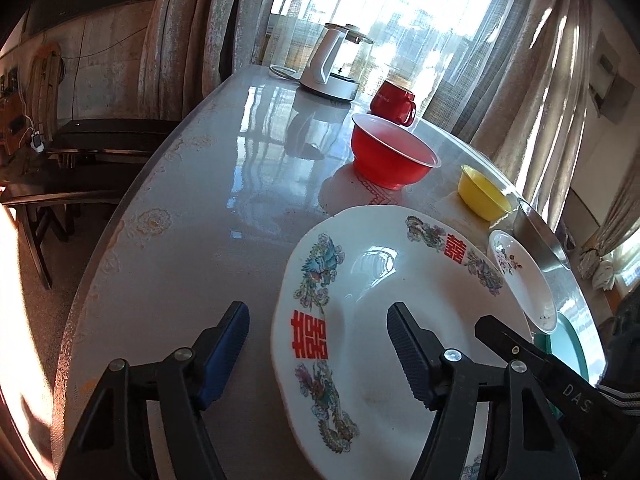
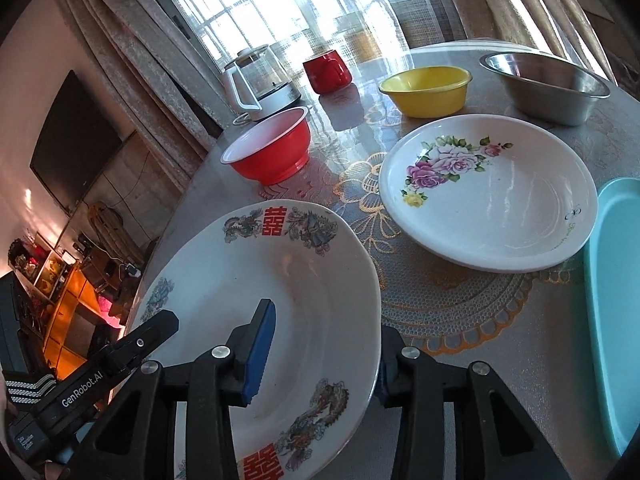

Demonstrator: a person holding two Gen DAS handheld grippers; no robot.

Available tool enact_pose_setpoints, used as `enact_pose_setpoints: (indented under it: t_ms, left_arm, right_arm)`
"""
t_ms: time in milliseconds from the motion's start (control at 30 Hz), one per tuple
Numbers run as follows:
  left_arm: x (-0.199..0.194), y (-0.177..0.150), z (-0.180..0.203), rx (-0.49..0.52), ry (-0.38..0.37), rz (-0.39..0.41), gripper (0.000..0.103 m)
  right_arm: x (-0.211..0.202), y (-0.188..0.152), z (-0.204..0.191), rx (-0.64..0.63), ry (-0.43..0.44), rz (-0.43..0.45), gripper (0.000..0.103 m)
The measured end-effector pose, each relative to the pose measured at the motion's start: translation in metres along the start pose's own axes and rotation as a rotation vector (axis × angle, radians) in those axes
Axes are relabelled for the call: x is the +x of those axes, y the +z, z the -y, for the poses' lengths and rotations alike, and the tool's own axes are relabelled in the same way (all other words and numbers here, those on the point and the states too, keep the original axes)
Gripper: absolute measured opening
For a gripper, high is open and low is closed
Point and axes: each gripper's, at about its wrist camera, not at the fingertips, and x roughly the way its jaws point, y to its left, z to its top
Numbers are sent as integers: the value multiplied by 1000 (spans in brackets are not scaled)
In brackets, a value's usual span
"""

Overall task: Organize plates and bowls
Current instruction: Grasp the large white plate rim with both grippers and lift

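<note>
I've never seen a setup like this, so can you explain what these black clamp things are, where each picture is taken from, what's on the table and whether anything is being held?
There is no robot here. A person holds a two-finger clamp in each hand, and each clamp carries a wide-angle camera looking along its fingers. One picture comes from the left gripper, the other from the right gripper.

On the table lie a big plate with red characters, a flowered plate, a red bowl, a yellow bowl, a steel bowl, a red mug, a kettle and a turquoise dish.

Both grippers straddle opposite edges of the big plate, but neither looks clamped on it yet.
</note>
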Motion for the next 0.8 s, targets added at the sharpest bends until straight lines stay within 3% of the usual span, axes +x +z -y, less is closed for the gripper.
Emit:
enact_pose_setpoints:
  t_ms: [100,133,300,367,567,800]
  left_arm:
    - [3,1,6,24,-25,-14,64]
    - [4,1,9,37,-31,-20,57]
    - [3,2,5,13,-35,-13,51]
    - [2,1,2,-2,-46,-9,48]
    - [-1,1,1,-5,-74,0,45]
    - [-8,1,5,19,-85,26,45]
  right_arm:
    - [0,0,0,0,1,-1,42]
    - [1,0,-1,-5,-6,-2,42]
    - [3,0,-5,-28,-34,-6,42]
    - [3,1,-4,-26,-44,-5,38]
    - [2,1,10,35,8,2,28]
    - [-3,-5,4,6,3,-6,28]
